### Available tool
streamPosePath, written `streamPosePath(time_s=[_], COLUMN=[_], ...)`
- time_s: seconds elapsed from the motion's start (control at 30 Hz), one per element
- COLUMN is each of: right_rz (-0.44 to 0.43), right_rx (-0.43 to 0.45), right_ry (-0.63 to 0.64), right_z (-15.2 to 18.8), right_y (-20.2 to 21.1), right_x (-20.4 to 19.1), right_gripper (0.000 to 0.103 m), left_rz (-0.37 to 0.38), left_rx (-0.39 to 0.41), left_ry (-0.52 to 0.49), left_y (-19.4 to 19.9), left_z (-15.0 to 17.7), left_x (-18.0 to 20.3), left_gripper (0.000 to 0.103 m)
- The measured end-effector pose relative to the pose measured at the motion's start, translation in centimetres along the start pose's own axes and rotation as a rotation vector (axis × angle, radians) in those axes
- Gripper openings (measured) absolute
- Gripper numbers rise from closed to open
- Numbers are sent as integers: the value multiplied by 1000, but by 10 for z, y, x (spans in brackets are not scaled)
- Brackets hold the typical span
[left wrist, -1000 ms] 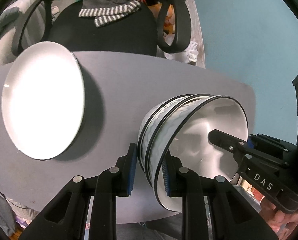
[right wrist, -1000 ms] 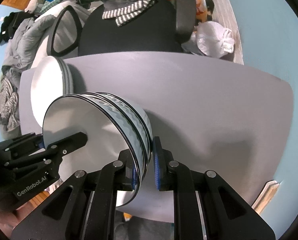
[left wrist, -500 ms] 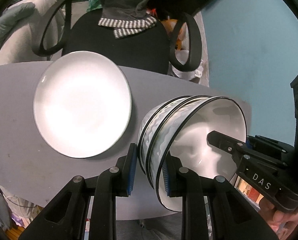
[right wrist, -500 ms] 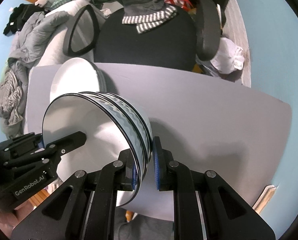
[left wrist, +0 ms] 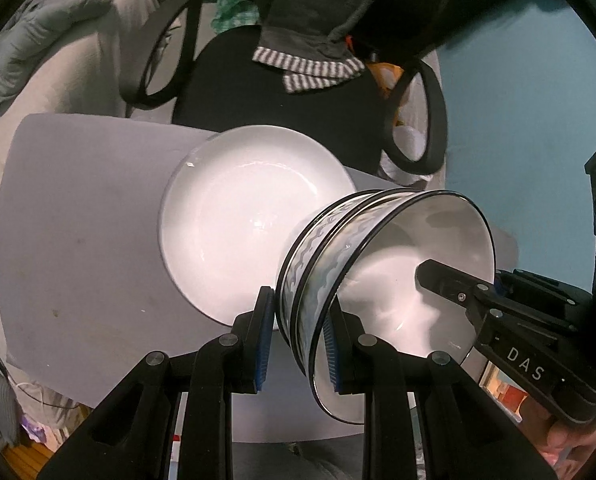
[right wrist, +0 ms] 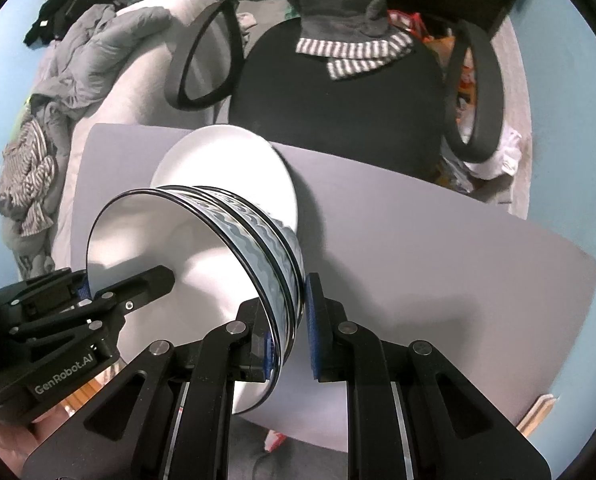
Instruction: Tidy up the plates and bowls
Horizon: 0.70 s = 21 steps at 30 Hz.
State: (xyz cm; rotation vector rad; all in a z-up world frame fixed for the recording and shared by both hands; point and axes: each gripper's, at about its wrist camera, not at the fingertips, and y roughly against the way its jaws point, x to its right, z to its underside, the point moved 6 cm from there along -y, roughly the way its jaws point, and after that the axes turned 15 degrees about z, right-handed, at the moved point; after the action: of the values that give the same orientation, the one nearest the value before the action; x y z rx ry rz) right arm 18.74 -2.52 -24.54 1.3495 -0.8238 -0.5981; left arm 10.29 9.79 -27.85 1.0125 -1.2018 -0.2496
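Three nested white bowls [left wrist: 381, 264] with blue wave bands and black rims hang above the grey table [left wrist: 78, 208]. My left gripper [left wrist: 299, 320] is shut on the near rim of the stack. My right gripper [right wrist: 288, 332] is shut on the opposite rim, one finger [left wrist: 449, 280] reaching inside the top bowl. In the right wrist view the bowls [right wrist: 186, 256] sit left of centre with the left gripper's finger [right wrist: 146, 284] inside. A stack of white plates [left wrist: 242, 216] lies on the table just behind and partly under the bowls, also seen as plates [right wrist: 226, 156].
A black office chair [right wrist: 337, 112] with loop armrests stands at the table's far edge, a grey garment with a striped hem [right wrist: 349, 52] draped over it. Bedding and clothes [right wrist: 98, 48] are piled on the far left. The table [right wrist: 437, 248] stretches bare to the right, below a blue wall.
Both grippers have carried the bowl stack across the table toward the plates. The plates, earlier off to the left, now lie directly behind and partly under the bowls. The grips are unchanged.
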Motion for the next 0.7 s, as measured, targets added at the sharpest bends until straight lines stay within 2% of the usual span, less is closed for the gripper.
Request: streamPosePath(time_s=[0.33,0.7], right_rz=[10,32], right_rx=[-19,-46], right_ry=[26,31], right_z=[-22,-36], right_y=[-14,-30], right_x=[-30,-39], right_gripper=[14,14], left_rz=[-9,-18], left_rx=[-11,-34], left_ry=[23,41], left_y=[0,-14], left_z=[-15,-23], left_x=[-29,-48], left_gripper=[23,23])
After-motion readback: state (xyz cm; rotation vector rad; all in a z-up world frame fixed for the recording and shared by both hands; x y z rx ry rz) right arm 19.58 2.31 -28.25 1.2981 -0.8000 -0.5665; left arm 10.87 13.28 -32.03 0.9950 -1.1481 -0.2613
